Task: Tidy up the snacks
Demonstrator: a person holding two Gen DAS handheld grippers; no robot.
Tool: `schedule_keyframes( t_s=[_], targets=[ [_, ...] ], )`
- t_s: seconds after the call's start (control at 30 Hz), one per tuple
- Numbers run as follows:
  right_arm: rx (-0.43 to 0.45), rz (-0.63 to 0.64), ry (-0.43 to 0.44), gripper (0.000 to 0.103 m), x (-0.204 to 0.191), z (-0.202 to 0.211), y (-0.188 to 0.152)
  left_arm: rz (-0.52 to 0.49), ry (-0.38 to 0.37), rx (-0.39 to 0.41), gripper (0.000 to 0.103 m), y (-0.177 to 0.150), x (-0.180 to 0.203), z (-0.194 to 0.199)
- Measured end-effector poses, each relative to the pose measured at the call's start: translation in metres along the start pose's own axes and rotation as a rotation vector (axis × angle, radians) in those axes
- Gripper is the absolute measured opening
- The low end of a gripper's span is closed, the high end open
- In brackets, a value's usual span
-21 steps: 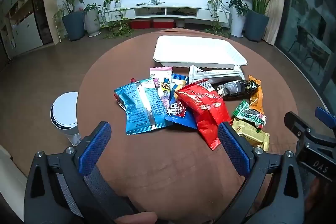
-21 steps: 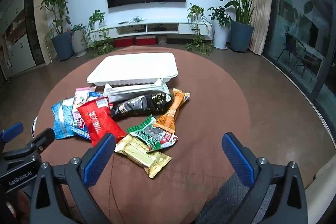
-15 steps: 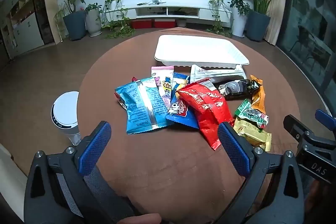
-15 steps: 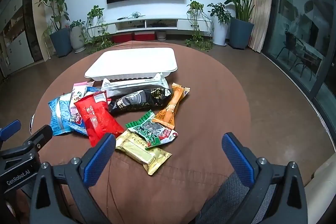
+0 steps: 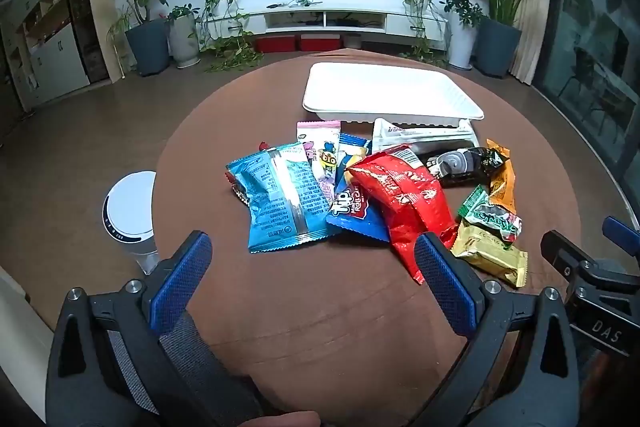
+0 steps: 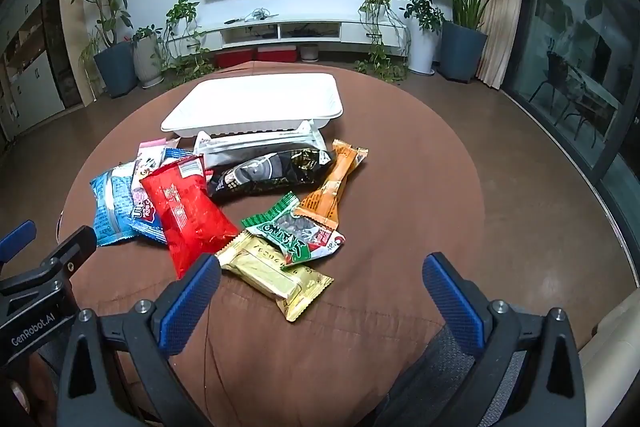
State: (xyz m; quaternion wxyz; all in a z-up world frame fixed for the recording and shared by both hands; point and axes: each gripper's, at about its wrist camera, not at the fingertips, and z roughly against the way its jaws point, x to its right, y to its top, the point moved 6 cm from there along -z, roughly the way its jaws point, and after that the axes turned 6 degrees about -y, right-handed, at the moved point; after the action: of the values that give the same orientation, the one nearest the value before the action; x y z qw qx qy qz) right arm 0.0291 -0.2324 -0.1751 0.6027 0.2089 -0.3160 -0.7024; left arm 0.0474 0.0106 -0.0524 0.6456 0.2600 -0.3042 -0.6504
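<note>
We find both tools spread wide and empty: the left tool [image 5: 312, 267] hangs over the near edge of the round brown worktop [image 5: 280, 307], the right tool [image 6: 320, 287] beside it. The snacks lie in a loose, overlapping heap at mid-worktop, just in front of the white tray [image 6: 256, 103], which holds nothing.

We judge all packets light, soft and crinkly — film wrappers that slide and yield under pressure. The red packet [image 5: 404, 195] lies atop the blue Tip packet [image 5: 352, 211], its long axis running from the tray toward the left tool; a crimped end seam looks the firmest hold. The light-blue packet [image 5: 276, 199] lies flat alongside it at the left of the heap.

Nearest the right tool, the gold packet [image 6: 276, 275] lies slanted, its near corner free — the green packet [image 6: 296, 231] overlaps its far end. The orange stick [image 6: 332, 187] points toward the tray.
</note>
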Motion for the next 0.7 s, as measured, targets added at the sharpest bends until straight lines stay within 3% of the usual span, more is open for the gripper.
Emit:
schedule_keyframes(
  t_s=[0.7],
  targets=[
    [-0.037, 0.019, 0.000, 0.103, -0.0040, -0.0053, -0.0056, -0.004, 0.006, -0.018, 0.103, -0.0045, -0.0016, -0.0074]
  ],
)
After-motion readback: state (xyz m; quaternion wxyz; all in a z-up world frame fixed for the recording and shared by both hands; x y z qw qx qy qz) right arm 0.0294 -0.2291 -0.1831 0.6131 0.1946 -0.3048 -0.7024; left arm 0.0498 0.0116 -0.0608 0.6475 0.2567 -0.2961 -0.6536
